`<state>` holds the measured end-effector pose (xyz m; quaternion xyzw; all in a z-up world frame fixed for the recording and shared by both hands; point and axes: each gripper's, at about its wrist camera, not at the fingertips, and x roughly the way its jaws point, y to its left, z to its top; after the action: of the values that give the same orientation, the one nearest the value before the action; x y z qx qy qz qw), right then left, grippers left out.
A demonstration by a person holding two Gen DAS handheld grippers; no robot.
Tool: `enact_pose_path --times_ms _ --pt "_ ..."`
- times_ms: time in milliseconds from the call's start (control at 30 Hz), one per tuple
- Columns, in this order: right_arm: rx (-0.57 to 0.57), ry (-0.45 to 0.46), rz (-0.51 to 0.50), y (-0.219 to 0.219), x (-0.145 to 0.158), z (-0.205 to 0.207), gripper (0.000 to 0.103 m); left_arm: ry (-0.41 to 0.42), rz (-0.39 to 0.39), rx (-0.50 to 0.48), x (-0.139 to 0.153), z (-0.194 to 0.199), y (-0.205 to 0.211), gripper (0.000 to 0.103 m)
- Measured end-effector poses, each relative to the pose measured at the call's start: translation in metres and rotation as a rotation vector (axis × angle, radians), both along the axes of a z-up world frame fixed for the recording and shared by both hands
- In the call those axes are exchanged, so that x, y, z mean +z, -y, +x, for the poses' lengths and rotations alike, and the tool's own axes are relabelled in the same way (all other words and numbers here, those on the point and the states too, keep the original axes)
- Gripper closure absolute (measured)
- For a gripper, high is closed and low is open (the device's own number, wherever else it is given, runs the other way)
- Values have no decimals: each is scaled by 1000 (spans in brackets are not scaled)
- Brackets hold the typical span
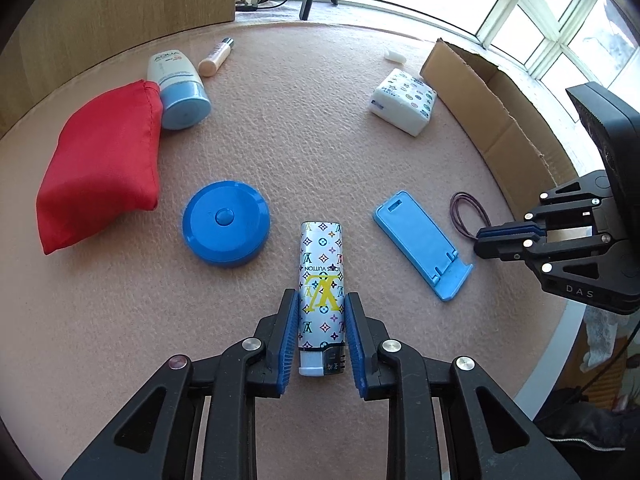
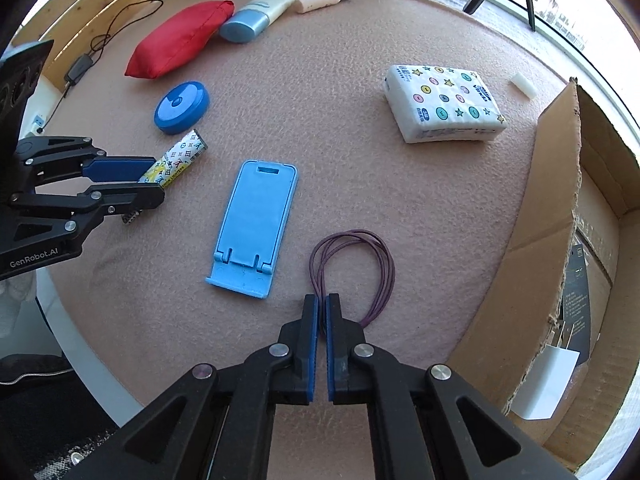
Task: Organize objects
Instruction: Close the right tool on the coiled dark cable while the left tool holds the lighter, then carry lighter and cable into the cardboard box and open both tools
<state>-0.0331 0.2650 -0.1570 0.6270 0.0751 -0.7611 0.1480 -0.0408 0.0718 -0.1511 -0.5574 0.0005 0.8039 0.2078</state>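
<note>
Lighter [image 1: 321,280] lies between left gripper [image 1: 322,304] fingers (right gripper [image 2: 322,304] pinches hair ties [image 2: 352,264]).

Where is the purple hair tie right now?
In the right wrist view the purple hair tie lies on the pink mat, its near end pinched in the right gripper, between the blue phone stand and the cardboard box.

Round pink felt-covered table [image 1: 320,128], white-framed windows [image 1: 532,12], bright daylight, wooden panel [image 1: 120,0]
</note>
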Motion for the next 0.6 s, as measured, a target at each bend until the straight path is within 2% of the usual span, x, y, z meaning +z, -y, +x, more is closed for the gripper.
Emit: enact_pose_path --times_ms 200,267,333,367,433,600 --pt "-109 3 -144 -21 8 0 100 9 98 68 16 9 20 78" --pt "-145 -6 -194 -44 15 4 100 14 123 85 21 8 23 78" --pt "-170 -26 -236 -51 25 5 100 1 129 86 28 7 20 78" --pt "-185 -38 -253 -33 29 8 100 -8 129 82 32 6 18 78" --pt "-212 -58 -287 -33 38 -2 100 -24 135 75 39 4 13 78" --pt "-265 -127 -335 -44 63 1 100 -57 147 42 57 -2 -4 78"
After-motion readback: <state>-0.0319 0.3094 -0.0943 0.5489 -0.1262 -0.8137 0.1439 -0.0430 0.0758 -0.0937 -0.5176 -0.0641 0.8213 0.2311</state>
